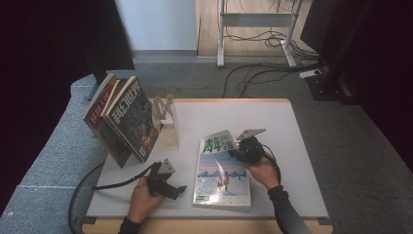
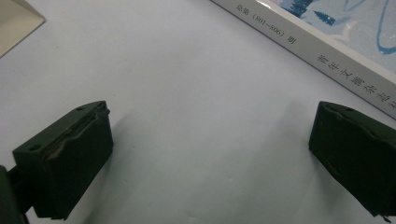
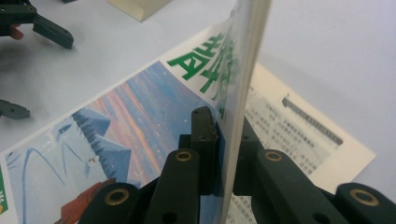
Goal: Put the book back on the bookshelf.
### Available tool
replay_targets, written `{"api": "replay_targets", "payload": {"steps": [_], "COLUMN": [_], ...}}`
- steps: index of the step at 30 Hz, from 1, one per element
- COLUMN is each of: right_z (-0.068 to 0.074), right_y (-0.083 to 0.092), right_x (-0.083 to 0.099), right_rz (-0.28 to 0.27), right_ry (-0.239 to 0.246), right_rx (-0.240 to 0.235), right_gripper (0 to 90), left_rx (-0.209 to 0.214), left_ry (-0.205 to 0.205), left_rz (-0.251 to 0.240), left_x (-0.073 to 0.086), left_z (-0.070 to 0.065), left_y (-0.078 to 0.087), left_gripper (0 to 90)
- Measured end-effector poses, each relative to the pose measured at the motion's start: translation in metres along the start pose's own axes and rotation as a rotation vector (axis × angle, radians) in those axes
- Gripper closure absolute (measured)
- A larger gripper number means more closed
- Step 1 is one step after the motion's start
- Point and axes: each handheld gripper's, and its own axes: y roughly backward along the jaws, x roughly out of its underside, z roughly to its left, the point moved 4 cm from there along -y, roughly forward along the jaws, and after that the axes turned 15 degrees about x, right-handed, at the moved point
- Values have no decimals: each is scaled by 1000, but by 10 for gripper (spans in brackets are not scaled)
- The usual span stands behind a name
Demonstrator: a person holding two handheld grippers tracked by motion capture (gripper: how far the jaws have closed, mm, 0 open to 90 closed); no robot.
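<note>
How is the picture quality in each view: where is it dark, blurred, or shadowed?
High view: edges dark, table evenly lit. Left gripper view: sharp, with soft shadows beside the open left gripper. Right gripper view: the lifted magazine cover is blurred at its near edge, where the right gripper pinches it.

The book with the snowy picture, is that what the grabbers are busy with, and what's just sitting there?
Part of the job:
- snowy-cover book, front cover lifted
- right gripper, pinching that cover
- left gripper, open beside the book

Just lying about:
- magazines leaning in the beige book stand
- white table
- cables on the floor
</note>
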Motion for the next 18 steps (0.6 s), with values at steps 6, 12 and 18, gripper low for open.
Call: {"api": "replay_targets", "payload": {"steps": [6,12,18], "right_z": [6,13,24], "right_y": [12,20,27], "right_x": [-9,-12,-13], "right_rz": [-46,-77,-96], "right_ry": [-16,18,64], "right_rx": [25,72,145], "right_gripper": [844,851,854], "left_rx": [1,2,4], "left_ry": [1,2,2], "left_rz": [2,3,4], "left_x": [0,0,0], "left_z": [0,0,0], "left_y": [0,0,1], "left_gripper": [0,0,0]}}
